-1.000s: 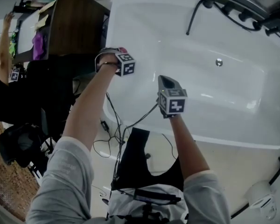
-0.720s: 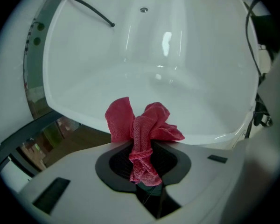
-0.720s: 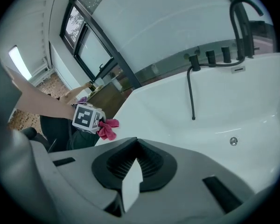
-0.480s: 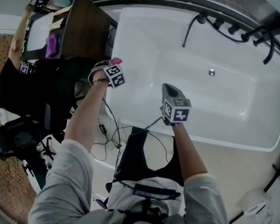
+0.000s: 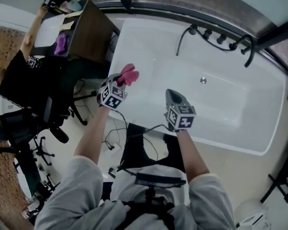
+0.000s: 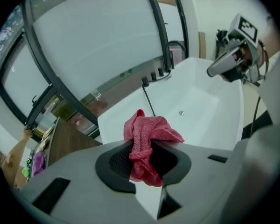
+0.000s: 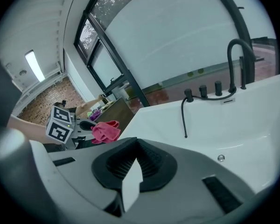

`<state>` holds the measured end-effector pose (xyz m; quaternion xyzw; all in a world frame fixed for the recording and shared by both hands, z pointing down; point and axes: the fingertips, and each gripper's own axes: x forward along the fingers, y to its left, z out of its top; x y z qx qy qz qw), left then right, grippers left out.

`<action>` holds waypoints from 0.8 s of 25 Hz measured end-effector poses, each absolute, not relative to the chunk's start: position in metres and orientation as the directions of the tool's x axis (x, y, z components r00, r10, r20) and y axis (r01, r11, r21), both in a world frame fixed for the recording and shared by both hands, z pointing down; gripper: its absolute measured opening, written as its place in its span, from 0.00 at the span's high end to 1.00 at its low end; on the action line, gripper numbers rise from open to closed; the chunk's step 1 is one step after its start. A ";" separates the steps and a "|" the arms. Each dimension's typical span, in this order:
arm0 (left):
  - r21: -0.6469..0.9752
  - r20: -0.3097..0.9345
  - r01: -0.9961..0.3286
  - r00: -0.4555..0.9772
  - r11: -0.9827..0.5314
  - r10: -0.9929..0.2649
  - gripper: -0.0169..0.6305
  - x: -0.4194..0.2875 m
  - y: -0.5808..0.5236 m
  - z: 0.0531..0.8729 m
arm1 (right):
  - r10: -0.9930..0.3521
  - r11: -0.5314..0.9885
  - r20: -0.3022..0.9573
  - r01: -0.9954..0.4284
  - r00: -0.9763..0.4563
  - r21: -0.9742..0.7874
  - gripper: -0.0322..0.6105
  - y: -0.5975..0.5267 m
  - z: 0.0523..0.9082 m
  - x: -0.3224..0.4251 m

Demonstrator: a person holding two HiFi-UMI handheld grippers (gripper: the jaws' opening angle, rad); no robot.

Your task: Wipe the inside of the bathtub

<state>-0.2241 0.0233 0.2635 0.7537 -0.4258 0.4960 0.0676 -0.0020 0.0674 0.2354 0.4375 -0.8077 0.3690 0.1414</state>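
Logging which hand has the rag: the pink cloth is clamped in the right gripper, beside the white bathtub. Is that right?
Not quite. The pink cloth is clamped in the left gripper, not the right, beside the white bathtub. The left gripper view shows it pinched between those jaws. The right gripper has nothing between its jaws.
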 end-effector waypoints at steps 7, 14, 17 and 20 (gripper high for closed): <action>-0.230 0.656 -0.851 0.223 -0.472 -0.721 0.85 -0.165 0.074 0.159 | -0.625 0.402 0.490 -0.789 -0.607 -0.465 0.94 0.085 0.174 0.045; -0.026 0.493 -0.933 0.302 -0.360 -0.816 0.85 -0.136 0.115 0.073 | -0.657 0.444 0.461 -0.801 -0.596 -0.402 0.94 0.111 0.114 0.081; 0.031 0.442 -0.935 0.331 -0.354 -0.834 0.85 -0.136 0.127 0.040 | -0.682 0.438 0.454 -0.817 -0.573 -0.374 0.94 0.124 0.084 0.086; 0.046 0.418 -0.919 0.373 -0.391 -0.828 0.85 -0.136 0.143 0.017 | -0.703 0.435 0.450 -0.833 -0.551 -0.341 0.94 0.143 0.057 0.082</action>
